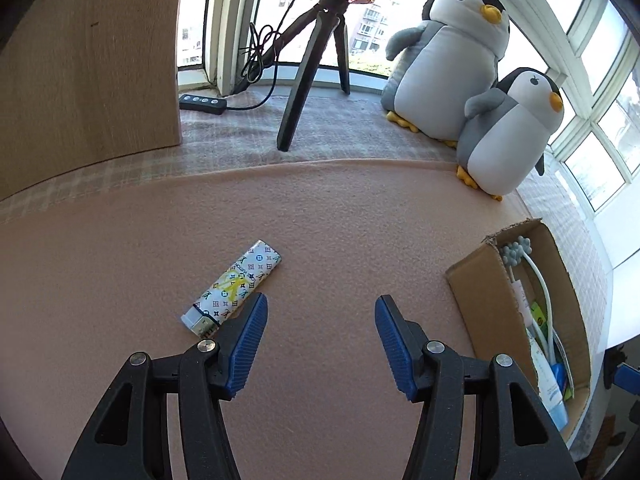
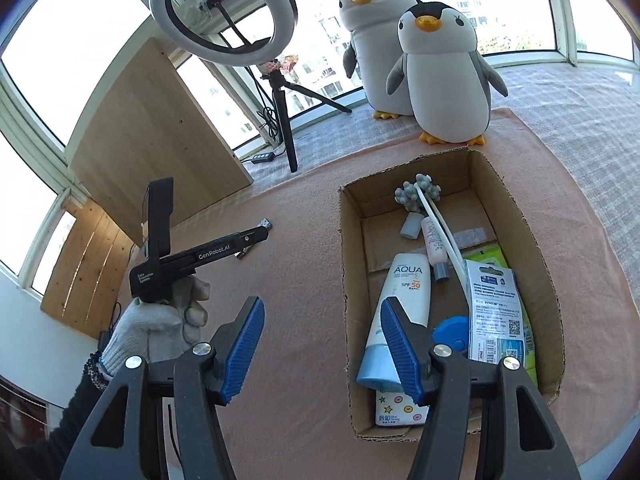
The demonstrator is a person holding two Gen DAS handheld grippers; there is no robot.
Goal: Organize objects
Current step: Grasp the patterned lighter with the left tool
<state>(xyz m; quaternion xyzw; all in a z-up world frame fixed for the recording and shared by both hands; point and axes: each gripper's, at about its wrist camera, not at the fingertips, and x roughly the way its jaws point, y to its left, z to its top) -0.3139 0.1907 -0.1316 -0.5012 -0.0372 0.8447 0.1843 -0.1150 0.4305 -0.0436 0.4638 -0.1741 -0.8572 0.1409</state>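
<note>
A lighter [image 1: 234, 286] with a white monogram wrap lies on the pink blanket, just left of my left gripper's left fingertip. My left gripper [image 1: 322, 304] is open with nothing between its fingers. A cardboard box [image 1: 478, 300] stands to its right. In the right wrist view my right gripper [image 2: 323, 306] is open and empty, its right finger over the near end of the box [image 2: 516, 220]. Inside lie an AQUA sunscreen tube [image 2: 404, 300], a white brush [image 2: 436, 220], a pink tube [image 2: 434, 242] and a blue packet [image 2: 496, 312]. A gloved hand [image 2: 160, 320] holds the left gripper; the lighter's end [image 2: 265, 224] shows past it.
Two plush penguins [image 2: 440, 76] stand at the blanket's far edge behind the box. A ring light [image 2: 224, 12] on a black tripod [image 1: 304, 80] and a leaning wooden board [image 1: 88, 60] sit at the back left, with a cable controller [image 1: 202, 104]. Windows surround the ledge.
</note>
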